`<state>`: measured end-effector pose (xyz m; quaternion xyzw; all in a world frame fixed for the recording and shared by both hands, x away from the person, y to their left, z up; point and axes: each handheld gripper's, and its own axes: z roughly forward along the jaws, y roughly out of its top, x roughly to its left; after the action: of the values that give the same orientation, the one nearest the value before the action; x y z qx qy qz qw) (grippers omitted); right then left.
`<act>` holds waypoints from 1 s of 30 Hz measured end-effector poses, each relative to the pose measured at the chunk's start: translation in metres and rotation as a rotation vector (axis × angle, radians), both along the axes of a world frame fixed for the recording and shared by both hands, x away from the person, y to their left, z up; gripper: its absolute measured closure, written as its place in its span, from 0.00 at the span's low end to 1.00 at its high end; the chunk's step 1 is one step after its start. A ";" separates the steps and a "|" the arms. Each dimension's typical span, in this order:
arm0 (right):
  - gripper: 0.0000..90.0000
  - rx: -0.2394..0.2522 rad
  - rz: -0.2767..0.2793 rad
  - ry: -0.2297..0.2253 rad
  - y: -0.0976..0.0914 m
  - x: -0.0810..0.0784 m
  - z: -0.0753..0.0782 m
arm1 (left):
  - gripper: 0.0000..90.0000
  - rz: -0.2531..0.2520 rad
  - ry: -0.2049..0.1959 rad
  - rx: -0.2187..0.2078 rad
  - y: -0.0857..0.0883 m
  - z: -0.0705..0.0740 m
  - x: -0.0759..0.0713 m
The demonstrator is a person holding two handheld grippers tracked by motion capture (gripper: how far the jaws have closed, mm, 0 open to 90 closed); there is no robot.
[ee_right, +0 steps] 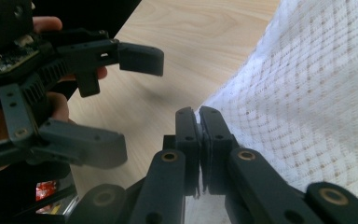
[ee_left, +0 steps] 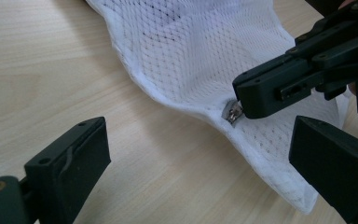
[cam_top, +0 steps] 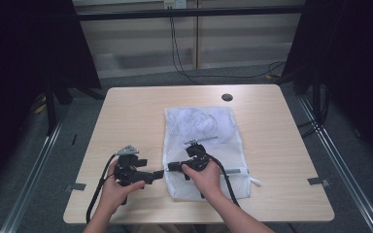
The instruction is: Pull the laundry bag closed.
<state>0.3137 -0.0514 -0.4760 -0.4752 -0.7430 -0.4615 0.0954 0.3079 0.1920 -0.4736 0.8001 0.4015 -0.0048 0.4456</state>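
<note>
White mesh laundry bag (cam_top: pixel 201 141) flat on wooden table (cam_top: pixel 126 121), right of centre, near edge lifted at left corner. Metal zipper pull (ee_left: pixel 233 113) at bag's edge, pinched at tip of right gripper (ee_right: pixel 199 113); jaws pressed together on it. Left gripper (ee_left: pixel 200 154) just beside bag's left edge, jaws spread wide, nothing between the pads, low over bare table. Black cable (cam_top: pixel 99 187) trailing from left gripper toward table's near edge.

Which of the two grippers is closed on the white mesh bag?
The right gripper: its jaws are pressed together on the edge of the mesh laundry bag, by the zipper pull. The left gripper is open.
</note>
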 end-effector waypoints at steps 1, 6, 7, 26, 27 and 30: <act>0.97 0.001 -0.004 -0.002 0.000 0.000 0.000 | 0.06 0.000 0.008 -0.006 -0.001 -0.001 0.000; 0.97 0.007 -0.002 -0.009 0.000 -0.001 0.002 | 0.10 -0.016 0.028 -0.027 -0.005 -0.002 0.000; 0.97 0.007 -0.003 -0.010 0.000 -0.001 0.002 | 0.11 -0.025 0.035 -0.032 -0.008 -0.003 0.000; 0.97 0.026 -0.017 -0.021 -0.002 -0.003 0.005 | 0.47 -0.094 0.149 -0.050 -0.023 -0.013 0.004; 0.97 0.025 -0.018 -0.024 -0.002 -0.003 0.005 | 0.50 -0.096 0.150 -0.056 -0.025 -0.013 0.004; 0.97 0.027 -0.024 -0.028 -0.002 -0.003 0.006 | 0.57 -0.120 0.169 -0.063 -0.027 -0.016 0.005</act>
<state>0.3104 -0.0538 -0.4702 -0.4764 -0.7322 -0.4791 0.0859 0.3133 0.1646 -0.4893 0.8050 0.3888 -0.1116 0.4340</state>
